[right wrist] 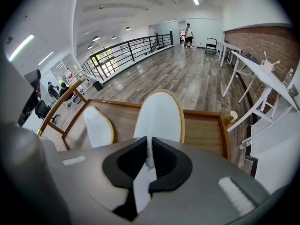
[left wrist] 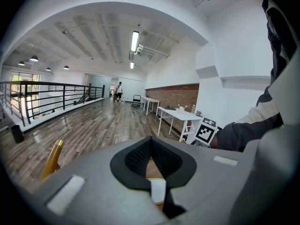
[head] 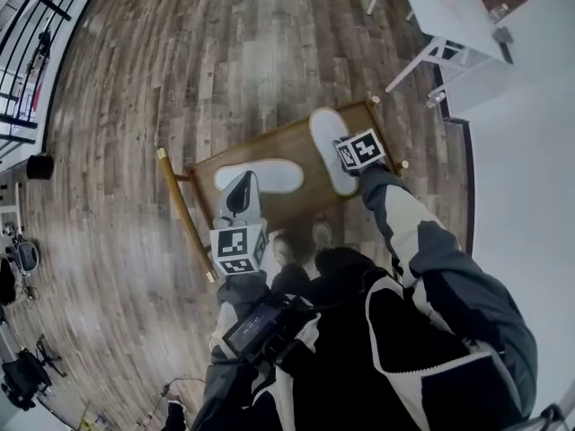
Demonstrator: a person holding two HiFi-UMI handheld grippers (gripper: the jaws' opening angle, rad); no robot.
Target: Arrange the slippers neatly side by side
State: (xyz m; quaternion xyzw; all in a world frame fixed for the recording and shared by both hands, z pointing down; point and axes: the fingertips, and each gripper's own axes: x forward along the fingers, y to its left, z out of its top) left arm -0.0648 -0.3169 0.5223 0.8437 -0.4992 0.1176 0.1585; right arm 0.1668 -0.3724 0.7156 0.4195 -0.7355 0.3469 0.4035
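Down on the floor in front of the person sits a low wooden tabletop (head: 301,206) with a raised rim, and both white slippers lie on it, near each other but not touching. What matters is how they're turned. The right slipper (head: 329,142) runs lengthwise away from the person, while the left slipper (head: 260,175) lies almost crosswise to it, one end towards its neighbour.

The right hand-held gripper (head: 355,160) is pinching the near end of the right slipper, with a white edge caught between its pads. It points steeply down from an outstretched arm. The left hand-held gripper (head: 243,187) sits at the near long edge of the left slipper and is much the closer of the two to it. Its jaws are pressed together, and a white, gold-trimmed strip shows between them, so I'd say it has that rim. It's held low and nearly level.

My guess is the crosswise slipper needs swinging round until its long axis matches the other's
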